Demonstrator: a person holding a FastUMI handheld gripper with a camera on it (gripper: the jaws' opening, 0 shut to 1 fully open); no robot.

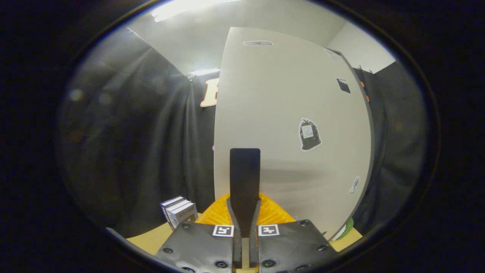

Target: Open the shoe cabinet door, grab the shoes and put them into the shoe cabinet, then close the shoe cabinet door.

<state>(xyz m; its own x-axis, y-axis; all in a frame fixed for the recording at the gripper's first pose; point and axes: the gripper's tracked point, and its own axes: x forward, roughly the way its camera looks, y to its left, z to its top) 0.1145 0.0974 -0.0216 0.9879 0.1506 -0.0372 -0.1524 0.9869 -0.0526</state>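
Observation:
The white shoe cabinet door (288, 94) stands close ahead of the fingers, with a few stickers on its face and its grey edge on the right. A dark flat upright strip (244, 170), which looks like the door's handle, rises against the door from between my fingers. My gripper (244, 206) is shut, with both fingers pressed against the lower part of this strip. An orange ribbed object (273, 214) lies just beyond the fingers at the foot of the door, and the fingers partly hide it.
A small stack of white and dark boxes (179, 212) stands left of the fingers on the yellow tabletop (149, 239). Something green and white (346, 226) peeks out at the door's lower right corner. Black cloth hangs on both sides.

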